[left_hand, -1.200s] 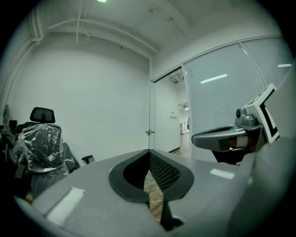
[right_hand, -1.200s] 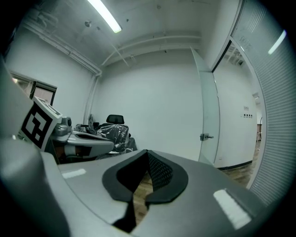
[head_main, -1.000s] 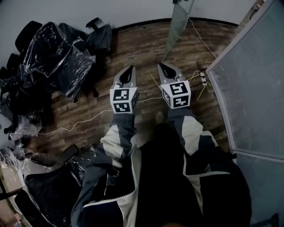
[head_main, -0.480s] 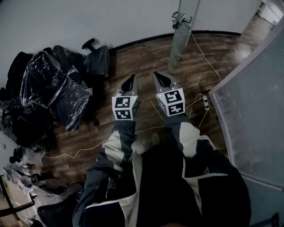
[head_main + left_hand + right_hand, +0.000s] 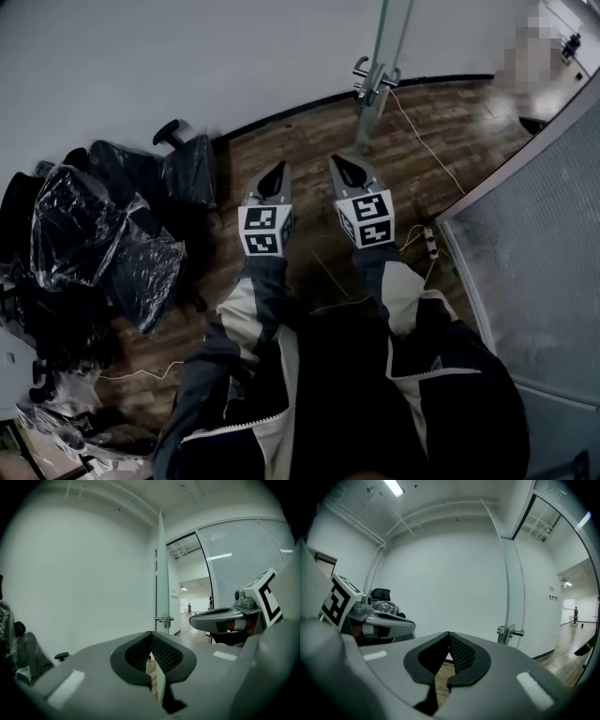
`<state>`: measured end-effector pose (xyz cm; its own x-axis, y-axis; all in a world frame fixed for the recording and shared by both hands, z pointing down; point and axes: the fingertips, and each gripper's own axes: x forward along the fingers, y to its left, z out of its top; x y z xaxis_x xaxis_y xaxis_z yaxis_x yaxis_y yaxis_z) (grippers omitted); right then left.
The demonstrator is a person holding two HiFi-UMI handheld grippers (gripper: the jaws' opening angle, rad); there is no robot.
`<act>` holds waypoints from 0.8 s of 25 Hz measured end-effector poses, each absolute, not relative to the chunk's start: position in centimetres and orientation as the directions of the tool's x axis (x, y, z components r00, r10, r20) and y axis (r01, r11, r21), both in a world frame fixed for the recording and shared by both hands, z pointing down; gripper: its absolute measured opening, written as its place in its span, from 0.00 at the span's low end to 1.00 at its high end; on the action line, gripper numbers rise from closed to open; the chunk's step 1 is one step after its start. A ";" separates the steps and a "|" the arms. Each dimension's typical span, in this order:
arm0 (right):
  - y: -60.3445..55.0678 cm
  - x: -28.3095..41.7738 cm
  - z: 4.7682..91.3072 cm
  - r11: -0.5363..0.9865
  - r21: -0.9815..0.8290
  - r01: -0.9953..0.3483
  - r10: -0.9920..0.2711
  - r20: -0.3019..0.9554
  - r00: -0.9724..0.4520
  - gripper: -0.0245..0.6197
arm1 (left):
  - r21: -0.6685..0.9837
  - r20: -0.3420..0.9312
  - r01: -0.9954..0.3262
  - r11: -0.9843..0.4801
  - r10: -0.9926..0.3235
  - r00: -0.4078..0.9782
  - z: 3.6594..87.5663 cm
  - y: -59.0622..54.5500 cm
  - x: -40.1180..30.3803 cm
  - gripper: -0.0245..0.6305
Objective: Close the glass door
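We hold our left gripper and right gripper shut and empty mid-frame, their cubes showing square markers. The glass door stands at top centre.

Both arms reach forward side by side from the torso, the left sleeve and right sleeve dark with pale panels and bent slightly at the elbow. The left gripper points ahead, roughly level, with its jaws closed tip to tip and nothing between them. The right gripper lies near parallel just beside it without touching it, its jaws likewise pressed together and empty, and the two tips sit about even.
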<state>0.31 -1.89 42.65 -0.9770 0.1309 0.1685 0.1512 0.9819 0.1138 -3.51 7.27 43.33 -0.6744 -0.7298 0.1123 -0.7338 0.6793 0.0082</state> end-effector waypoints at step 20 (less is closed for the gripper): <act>-13.0 -19.9 43.7 0.919 0.123 -0.375 -0.392 0.179 -0.902 0.05 | 0.003 0.126 -0.978 0.208 -0.970 -0.206 44.0 -6.8 -28.1 0.04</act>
<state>-19.91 -12.96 43.68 -0.9024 -0.3920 0.1789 -0.3748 0.9189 0.1229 -28.09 -6.80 43.97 -0.2063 -0.9704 0.1257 -0.9781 0.2083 0.0030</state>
